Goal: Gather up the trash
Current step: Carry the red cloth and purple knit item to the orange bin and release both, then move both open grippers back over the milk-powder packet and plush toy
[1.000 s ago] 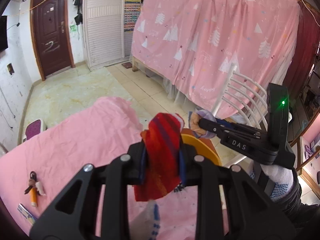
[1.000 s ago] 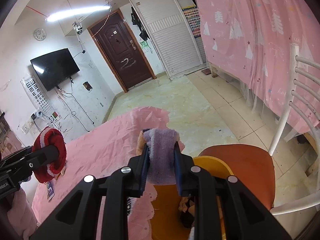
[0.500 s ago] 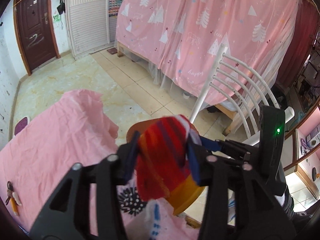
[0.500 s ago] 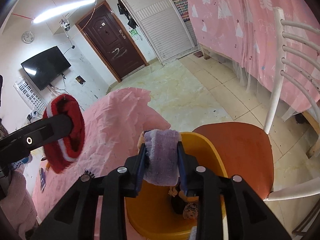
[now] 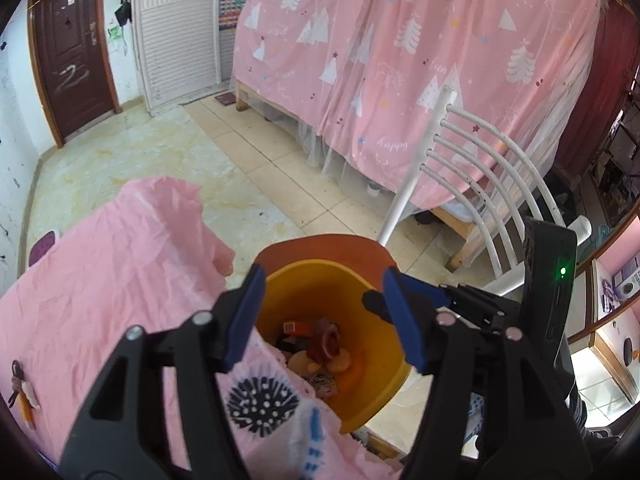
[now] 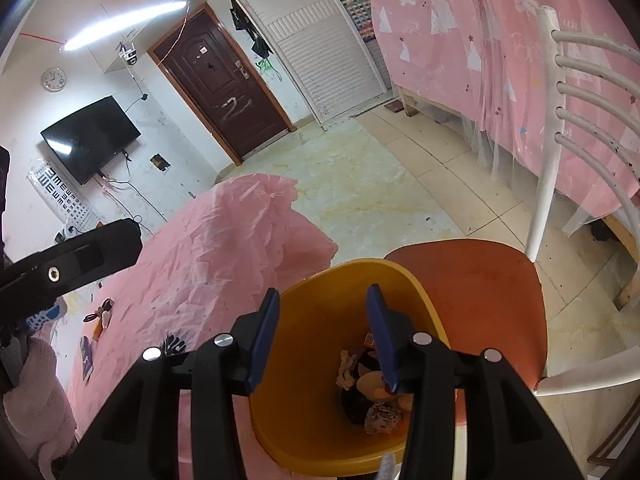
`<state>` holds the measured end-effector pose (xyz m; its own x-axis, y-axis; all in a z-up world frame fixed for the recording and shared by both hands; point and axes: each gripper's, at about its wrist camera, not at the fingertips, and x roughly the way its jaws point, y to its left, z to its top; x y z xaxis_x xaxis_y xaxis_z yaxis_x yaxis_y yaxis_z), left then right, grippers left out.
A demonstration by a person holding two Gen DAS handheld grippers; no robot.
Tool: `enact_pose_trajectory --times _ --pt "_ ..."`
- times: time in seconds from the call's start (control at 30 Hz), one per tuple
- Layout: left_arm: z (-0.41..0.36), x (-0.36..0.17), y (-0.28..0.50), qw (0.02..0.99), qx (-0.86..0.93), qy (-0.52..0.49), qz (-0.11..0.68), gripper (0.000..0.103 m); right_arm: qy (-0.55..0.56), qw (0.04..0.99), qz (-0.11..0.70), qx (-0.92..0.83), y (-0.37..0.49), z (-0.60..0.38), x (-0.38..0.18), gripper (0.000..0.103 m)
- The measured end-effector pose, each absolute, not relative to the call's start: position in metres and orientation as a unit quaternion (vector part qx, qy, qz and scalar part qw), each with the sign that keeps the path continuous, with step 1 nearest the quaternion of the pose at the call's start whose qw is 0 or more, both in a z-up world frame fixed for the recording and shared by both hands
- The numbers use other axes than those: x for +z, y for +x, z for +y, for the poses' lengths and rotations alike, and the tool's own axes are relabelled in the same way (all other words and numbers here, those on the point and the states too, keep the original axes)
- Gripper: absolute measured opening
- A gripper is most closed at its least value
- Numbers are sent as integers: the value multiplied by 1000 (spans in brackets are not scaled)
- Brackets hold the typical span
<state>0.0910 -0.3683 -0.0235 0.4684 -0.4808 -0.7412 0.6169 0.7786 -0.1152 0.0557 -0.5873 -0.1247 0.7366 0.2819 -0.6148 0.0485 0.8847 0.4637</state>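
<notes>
Trash [image 5: 320, 350] heaped at bottom of yellow bin [image 5: 362, 394], directly below and ahead of both tongs. Left gripper [image 5: 322, 316] opening wide, nothing between pads. Right gripper [image 6: 322, 334] opening narrower, also empty. Remaining bits on pink cloth [image 5: 100, 280], left of tongs, nearer left hand.
</notes>
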Motion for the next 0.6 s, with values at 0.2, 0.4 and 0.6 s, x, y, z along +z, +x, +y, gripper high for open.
enact_pose_trajectory --times 0.2,0.4,0.6 --pt "-333 -13 80 869 -297 71 388 66 210 910 349 81 60 -565 -105 36" --pt "-287 -3 70 897 -244 58 364 71 173 918 340 111 72 -523 -79 37" --pt "-230 3 61 918 -186 33 349 72 134 921 337 143 85 -470 -61 37"
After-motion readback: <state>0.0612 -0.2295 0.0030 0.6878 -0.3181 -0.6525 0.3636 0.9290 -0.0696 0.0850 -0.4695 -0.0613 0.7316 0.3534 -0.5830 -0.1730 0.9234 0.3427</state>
